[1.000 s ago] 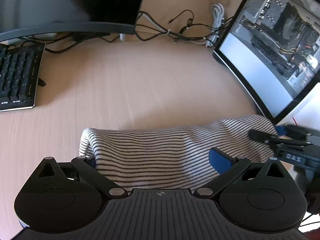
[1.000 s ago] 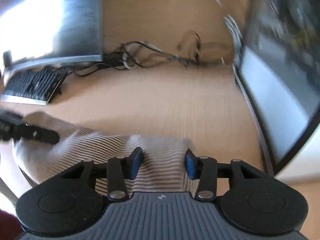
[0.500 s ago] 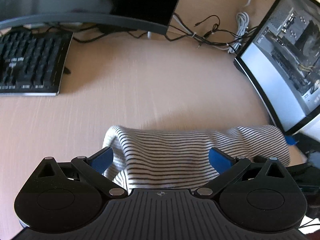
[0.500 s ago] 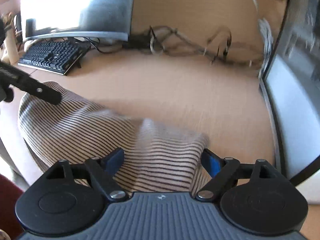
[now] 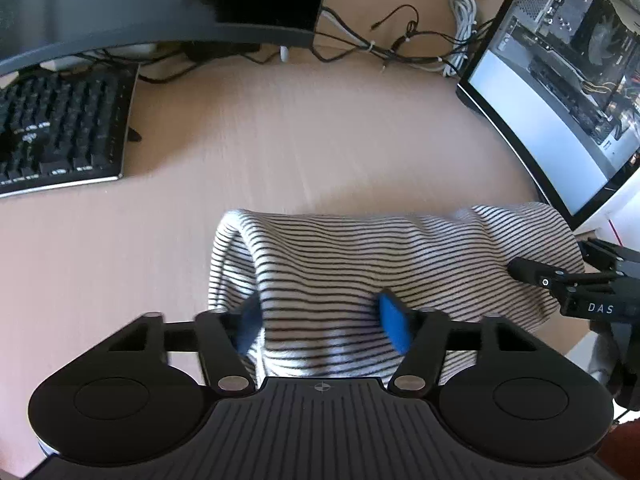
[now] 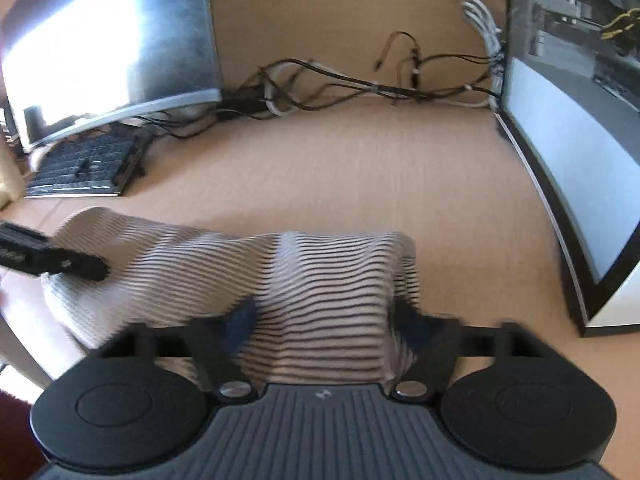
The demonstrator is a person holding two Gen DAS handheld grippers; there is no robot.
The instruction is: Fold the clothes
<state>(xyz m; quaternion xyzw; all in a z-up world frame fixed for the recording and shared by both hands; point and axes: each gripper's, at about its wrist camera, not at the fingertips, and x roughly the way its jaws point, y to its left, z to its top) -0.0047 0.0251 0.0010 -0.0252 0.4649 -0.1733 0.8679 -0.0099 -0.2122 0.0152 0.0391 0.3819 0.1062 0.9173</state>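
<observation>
just now the striped garment (image 5: 384,256) lies bunched along the near edge of the wooden desk (image 5: 304,140), white with thin dark stripes, its folded upper edge running across both views; the left gripper (image 5: 320,320) has its blue pads (image 5: 394,328) spread apart with a fold of the cloth lying between them, the fabric touching both pads but not squeezed flat; the right gripper (image 6: 328,324) likewise stands with its fingers apart and the striped cloth bulging up between them, though that view is blurred and the pads look dark; in the left wrist view the right gripper shows at the right end of the garment (image 5: 576,284), one black finger lying on the cloth; in the right wrist view a black finger of the left gripper (image 6: 56,260) rests on the garment's left end; beyond the cloth the desk is bare wood up to a black keyboard (image 5: 60,136) at the left, a dark curved monitor (image 5: 160,4) behind it, a tangle of cables (image 5: 400,48) along the back, and a glass-sided computer case (image 5: 560,92) at the right, near the garment's right end
</observation>
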